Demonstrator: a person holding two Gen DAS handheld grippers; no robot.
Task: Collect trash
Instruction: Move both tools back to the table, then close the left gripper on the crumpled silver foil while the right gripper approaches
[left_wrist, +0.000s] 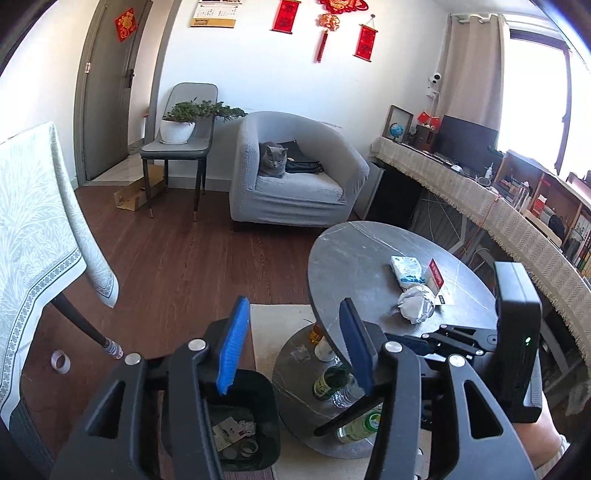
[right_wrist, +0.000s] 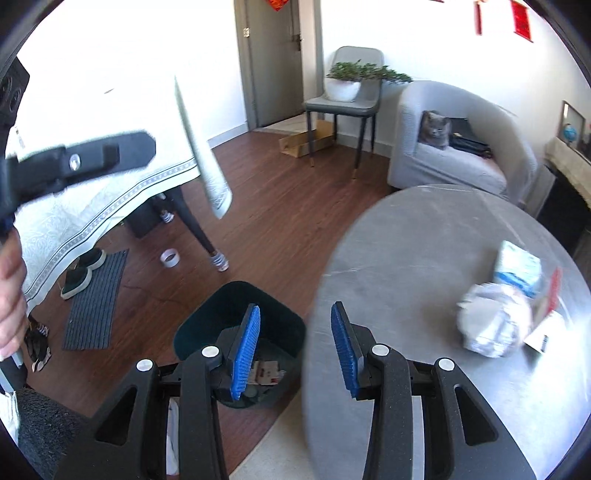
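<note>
A crumpled white paper ball (left_wrist: 416, 304) lies on the round grey table (left_wrist: 354, 258), next to a tissue pack (left_wrist: 406, 271) and a red-and-white card (left_wrist: 437, 282). A dark trash bin (left_wrist: 255, 432) with scraps inside stands on the floor left of the table. My left gripper (left_wrist: 291, 347) is open and empty, above the bin and the table's edge. My right gripper (right_wrist: 295, 343) is open and empty, between the bin (right_wrist: 240, 332) and the table (right_wrist: 424, 258), with the paper ball (right_wrist: 493, 325) to its right.
Bottles (left_wrist: 332, 380) stand on the table's lower shelf. A cloth-covered table (left_wrist: 33, 236) is at left, a tape roll (left_wrist: 60, 361) on the floor. A grey armchair (left_wrist: 295, 173) holds a cat. A chair with a plant (left_wrist: 181, 125) and a long desk (left_wrist: 480, 199) lie beyond.
</note>
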